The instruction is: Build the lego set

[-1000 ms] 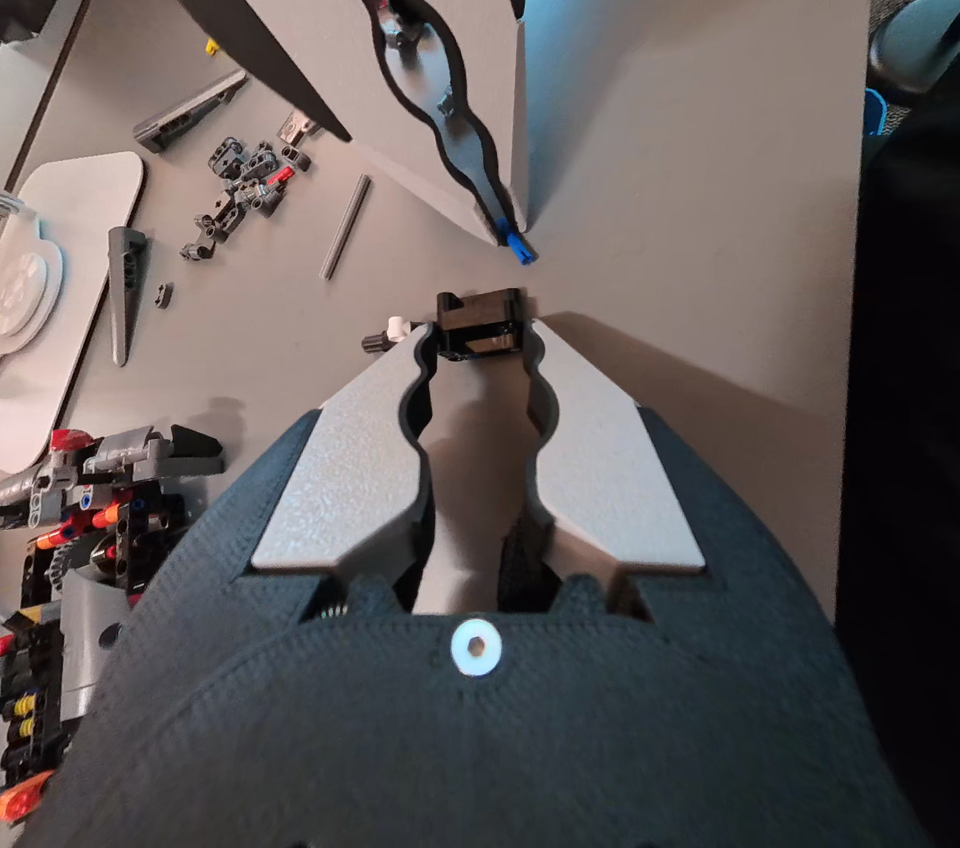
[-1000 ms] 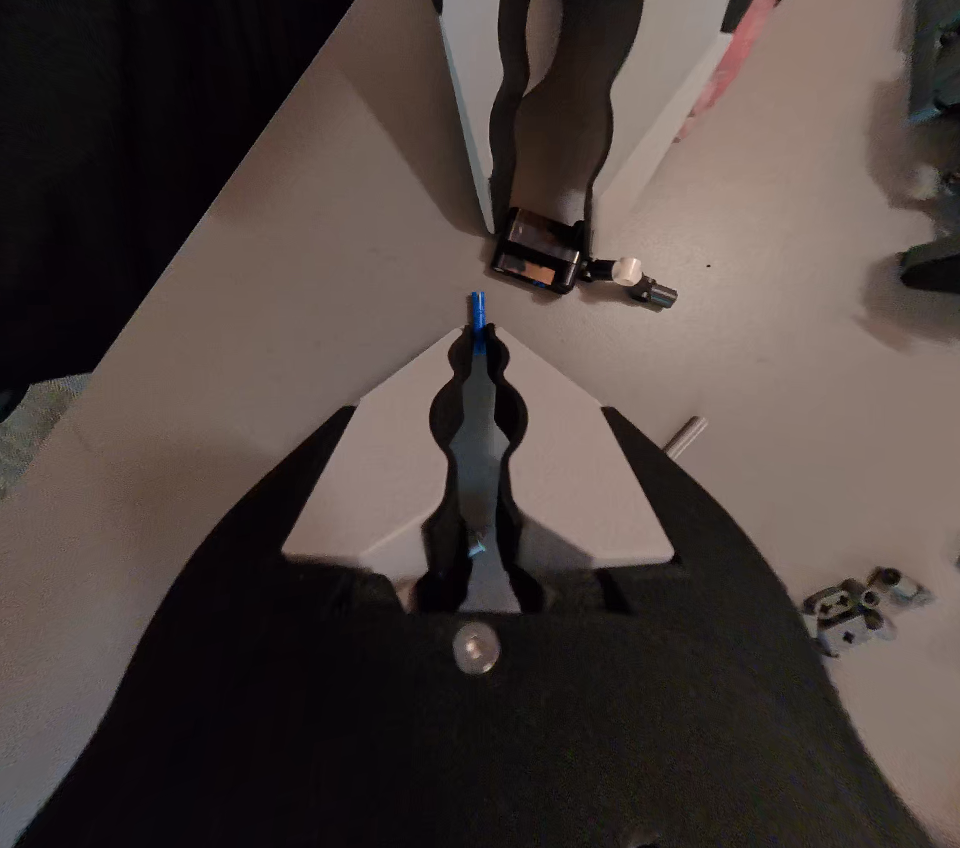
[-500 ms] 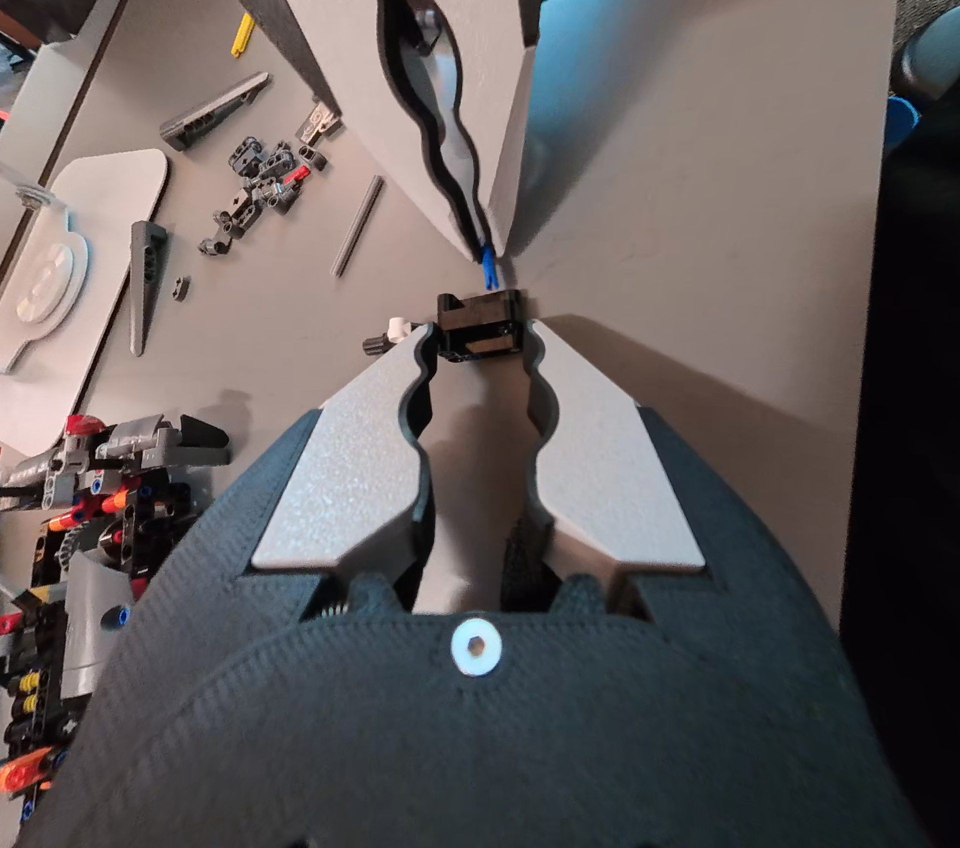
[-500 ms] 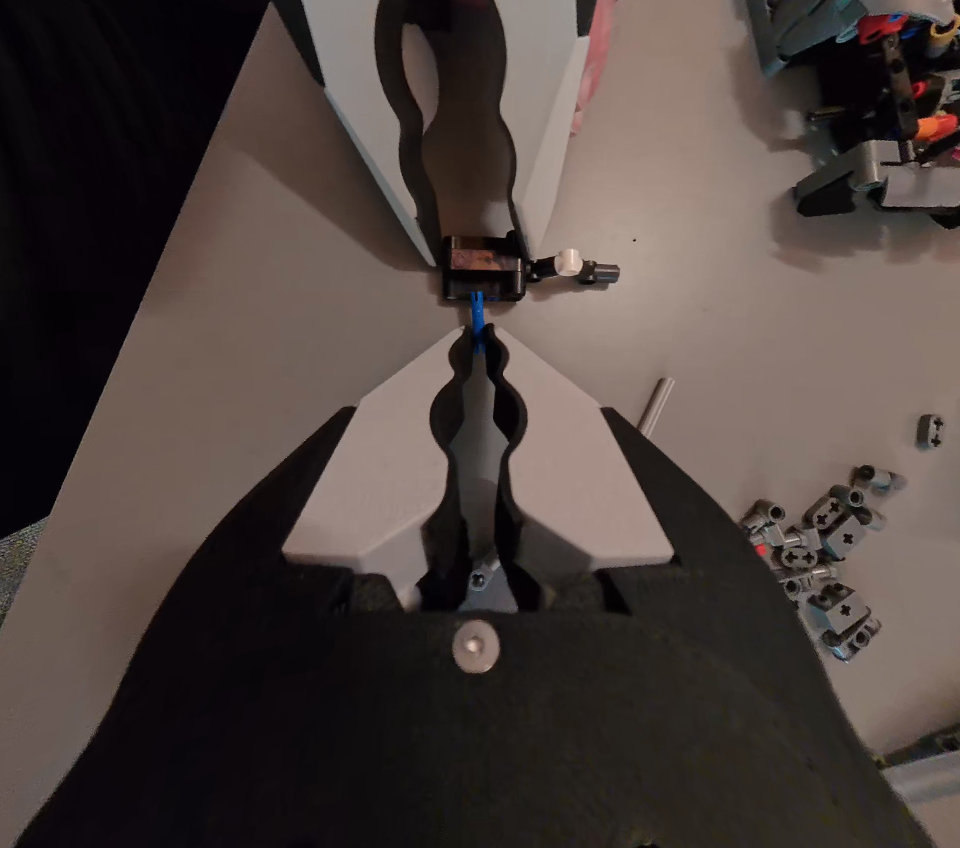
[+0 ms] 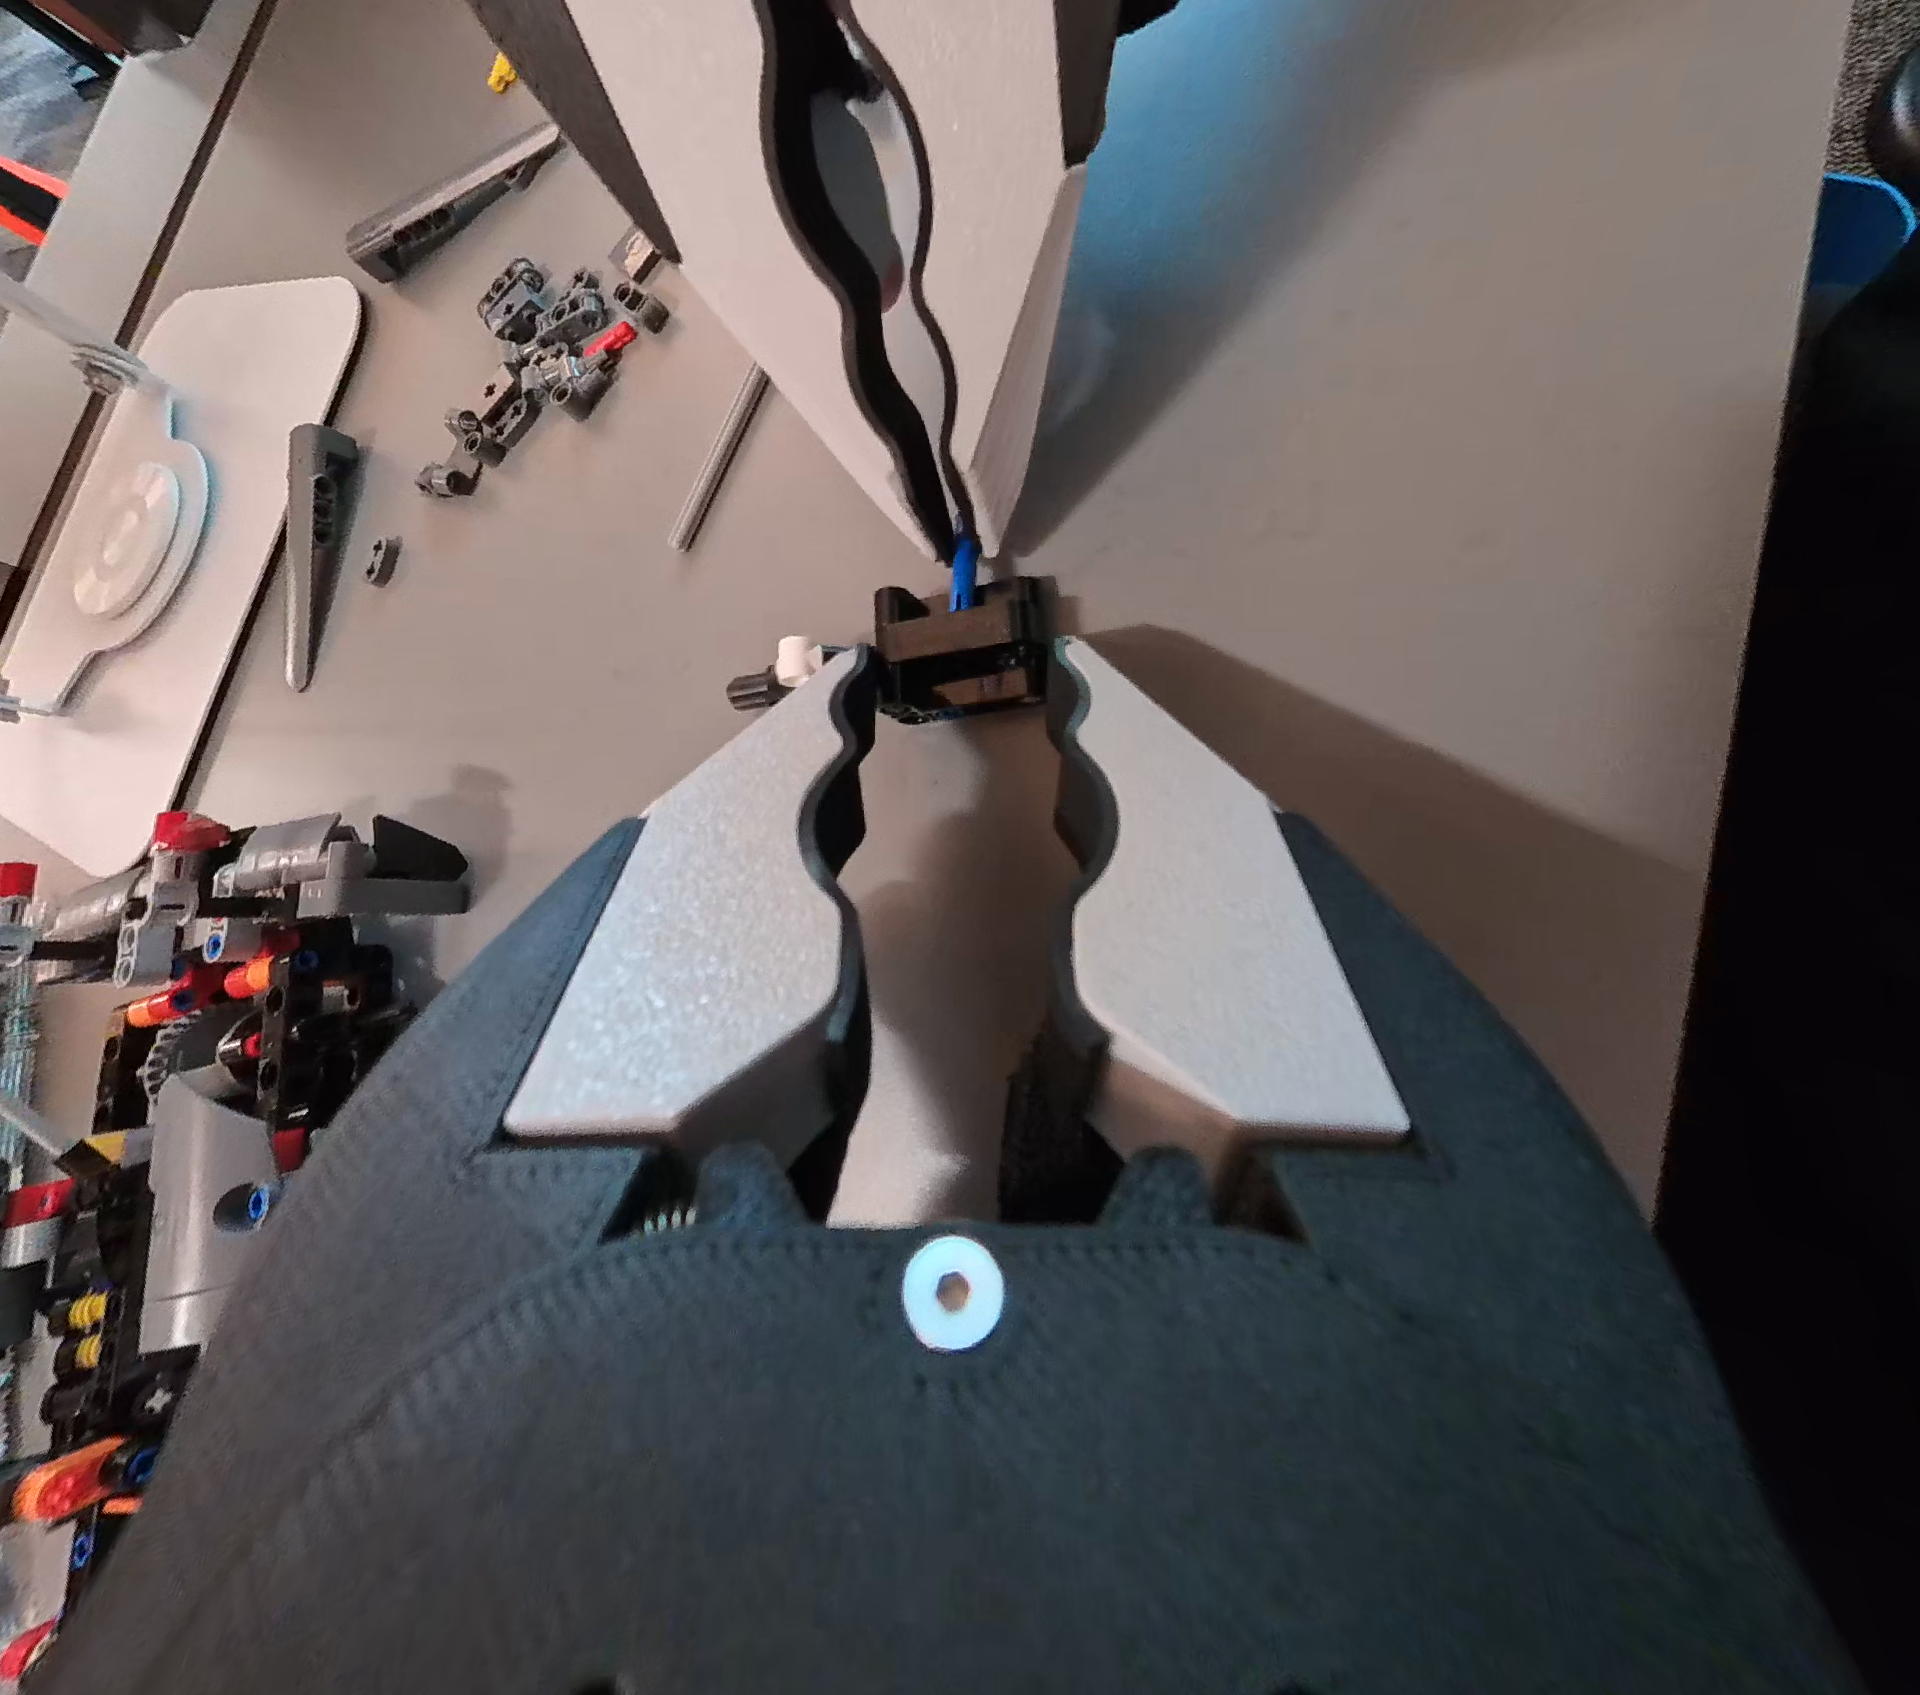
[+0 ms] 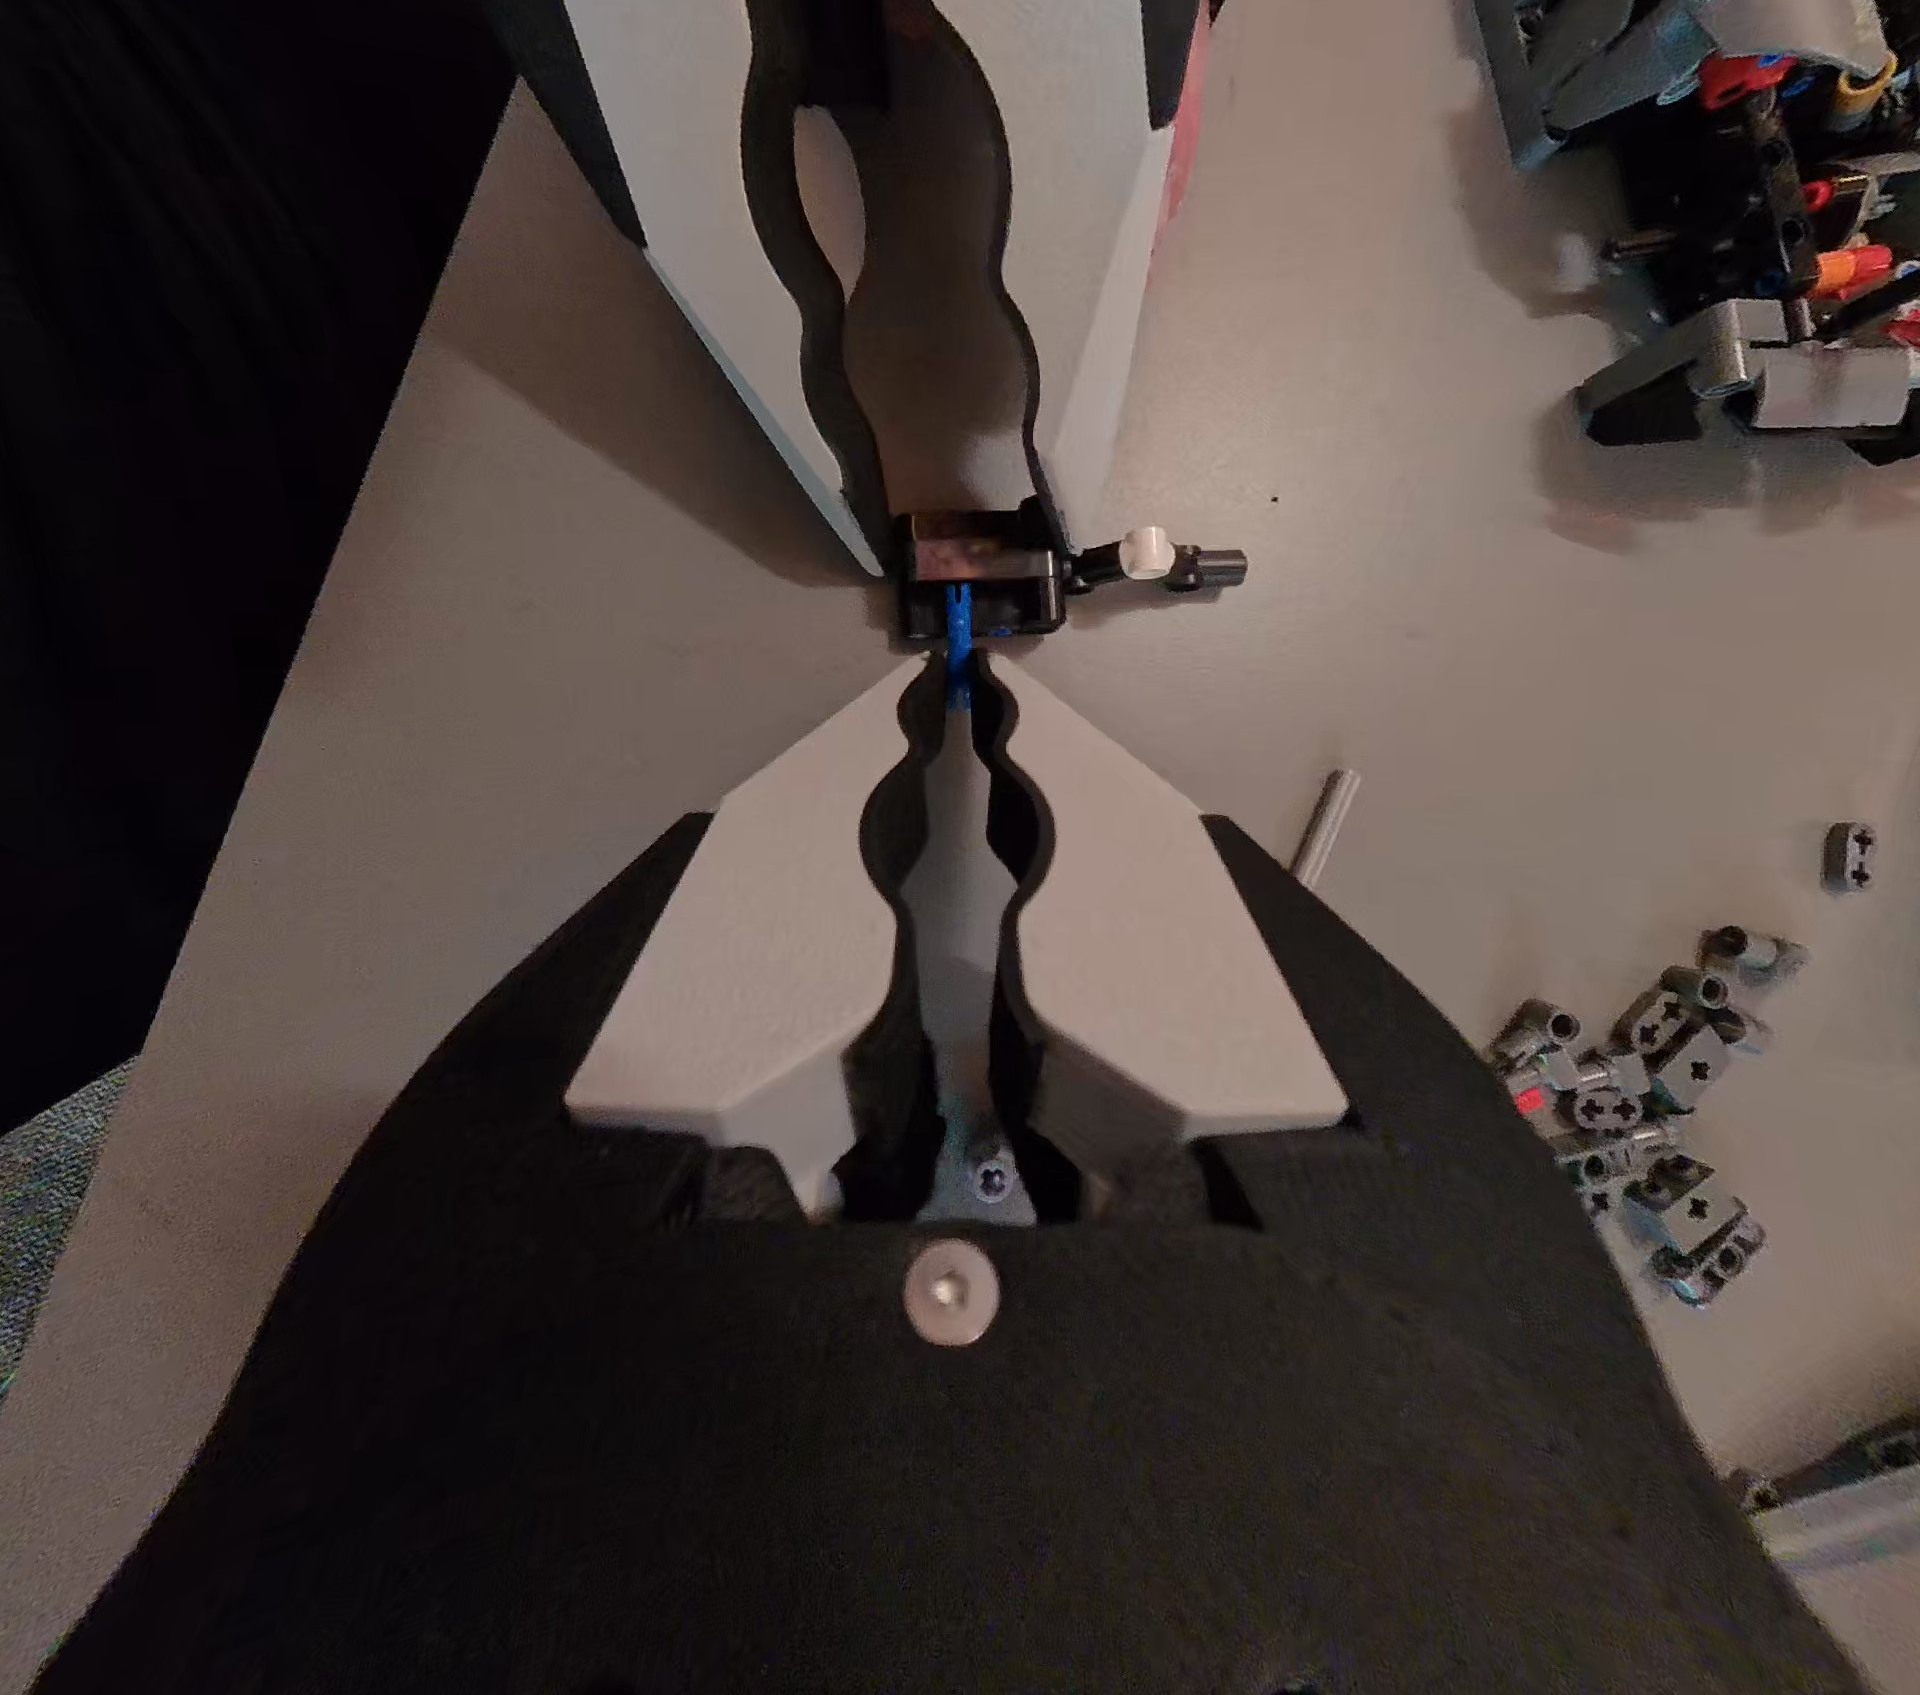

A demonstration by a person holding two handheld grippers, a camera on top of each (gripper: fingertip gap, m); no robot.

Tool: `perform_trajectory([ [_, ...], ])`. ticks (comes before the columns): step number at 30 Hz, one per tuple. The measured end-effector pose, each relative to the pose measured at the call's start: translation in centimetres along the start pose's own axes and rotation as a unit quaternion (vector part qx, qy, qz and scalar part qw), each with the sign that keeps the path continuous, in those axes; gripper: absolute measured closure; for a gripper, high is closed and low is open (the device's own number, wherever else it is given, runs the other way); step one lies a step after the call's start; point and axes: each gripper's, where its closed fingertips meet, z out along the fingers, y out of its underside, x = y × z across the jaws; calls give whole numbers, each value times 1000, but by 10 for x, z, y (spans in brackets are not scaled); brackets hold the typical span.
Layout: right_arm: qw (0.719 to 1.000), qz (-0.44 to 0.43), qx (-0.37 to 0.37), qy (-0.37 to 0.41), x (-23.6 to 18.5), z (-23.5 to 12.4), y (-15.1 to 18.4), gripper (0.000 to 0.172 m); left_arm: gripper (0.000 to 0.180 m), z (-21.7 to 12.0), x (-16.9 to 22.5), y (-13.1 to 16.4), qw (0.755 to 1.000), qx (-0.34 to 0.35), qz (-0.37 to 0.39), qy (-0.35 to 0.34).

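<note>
**Inspector:** State of the left gripper (image 5: pixel 961 669)?

**Assistant:** Its fingers are set narrow and clamp a black frame brick (image 5: pixel 961 658) near the desk's (image 5: pixel 1403 398) right edge. A black axle with a white bush (image 6: pixel 1143 549) sticks out of the brick's side.

**Inspector:** The right gripper (image 6: pixel 958 677)?

**Assistant:** Nearly closed, pinching a blue pin (image 6: pixel 958 637). The pin's free end sits inside the brick's open cavity, the only receptacle I can confirm.

**Inspector:** Surroundings?

**Assistant:** Loose grey connectors (image 5: pixel 551 367), a grey axle (image 5: pixel 722 461) and a part-built model (image 5: pixel 187 970) toward the left edge.
</note>
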Motion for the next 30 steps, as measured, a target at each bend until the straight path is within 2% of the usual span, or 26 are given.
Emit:
perform_trajectory([
  [21,999,20,5,42,0,2,-1,170,150,0,0,1,1000,-10,-12,-9],
  [30,998,-23,-8,50,0,2,-1,170,150,0,0,0,1000,-16,-1,-10],
])
